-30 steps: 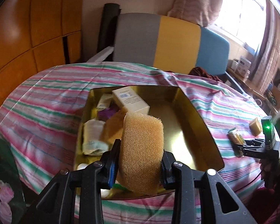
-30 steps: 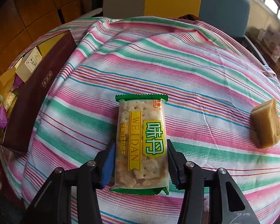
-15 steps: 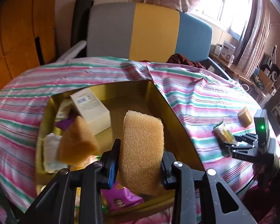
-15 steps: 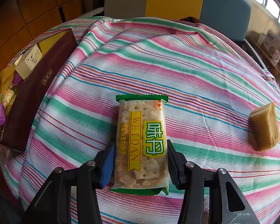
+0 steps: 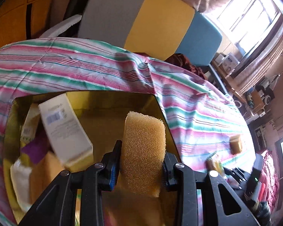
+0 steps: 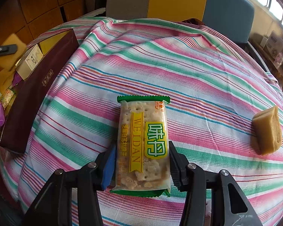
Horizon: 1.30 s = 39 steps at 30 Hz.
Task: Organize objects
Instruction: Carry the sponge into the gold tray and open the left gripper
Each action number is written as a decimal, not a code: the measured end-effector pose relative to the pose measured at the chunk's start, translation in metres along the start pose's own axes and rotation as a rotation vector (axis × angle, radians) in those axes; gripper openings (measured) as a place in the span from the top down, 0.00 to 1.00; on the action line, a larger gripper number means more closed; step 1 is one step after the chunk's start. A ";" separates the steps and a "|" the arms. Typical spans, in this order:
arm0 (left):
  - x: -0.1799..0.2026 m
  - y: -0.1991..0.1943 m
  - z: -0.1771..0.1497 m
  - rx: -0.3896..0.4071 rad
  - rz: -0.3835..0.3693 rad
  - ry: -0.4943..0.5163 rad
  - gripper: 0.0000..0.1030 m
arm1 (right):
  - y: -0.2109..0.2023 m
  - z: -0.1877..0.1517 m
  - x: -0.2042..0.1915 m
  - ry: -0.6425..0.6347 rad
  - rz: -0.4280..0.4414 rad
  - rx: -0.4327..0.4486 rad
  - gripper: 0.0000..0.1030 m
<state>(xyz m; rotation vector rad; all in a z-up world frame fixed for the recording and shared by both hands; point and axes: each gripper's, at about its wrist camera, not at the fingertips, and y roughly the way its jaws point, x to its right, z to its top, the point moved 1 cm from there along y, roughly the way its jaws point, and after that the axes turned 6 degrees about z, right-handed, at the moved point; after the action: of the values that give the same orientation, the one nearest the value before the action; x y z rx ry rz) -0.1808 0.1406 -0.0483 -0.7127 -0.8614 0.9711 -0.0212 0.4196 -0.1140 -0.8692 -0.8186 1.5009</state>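
**Sponge held above box; cracker packet gripped on table**

The left tongs (image 5: 141, 166) are closed on a tan sponge (image 5: 144, 150), which is held upright between the pads above the open gold-lined box (image 5: 111, 101). The box sits near the left edge of the table, which is covered by a striped cloth (image 6: 179, 71). A white carton (image 5: 64, 128), a purple packet (image 5: 34, 147) and other small items, blurred, are seen inside the box along its left side. The right tongs (image 6: 140, 166) are clamped on a green-edged cracker packet (image 6: 144, 143), which lies flat on the cloth near the table's front edge. A second tan sponge block (image 6: 268, 130) lies alone towards the right edge, well apart from the packet.
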 end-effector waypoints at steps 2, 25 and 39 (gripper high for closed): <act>-0.004 0.016 0.010 -0.028 0.028 -0.012 0.66 | 0.000 0.001 0.000 0.000 0.000 0.000 0.50; -0.016 -0.014 -0.004 0.094 0.267 0.056 0.35 | 0.001 0.003 -0.001 0.004 -0.005 0.007 0.50; -0.012 -0.096 -0.081 0.232 0.292 0.079 0.35 | 0.000 0.003 -0.002 0.038 -0.024 0.007 0.52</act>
<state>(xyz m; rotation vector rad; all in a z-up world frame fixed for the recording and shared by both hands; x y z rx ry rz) -0.0760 0.0810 -0.0109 -0.6827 -0.5726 1.2721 -0.0240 0.4177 -0.1128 -0.8774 -0.7929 1.4616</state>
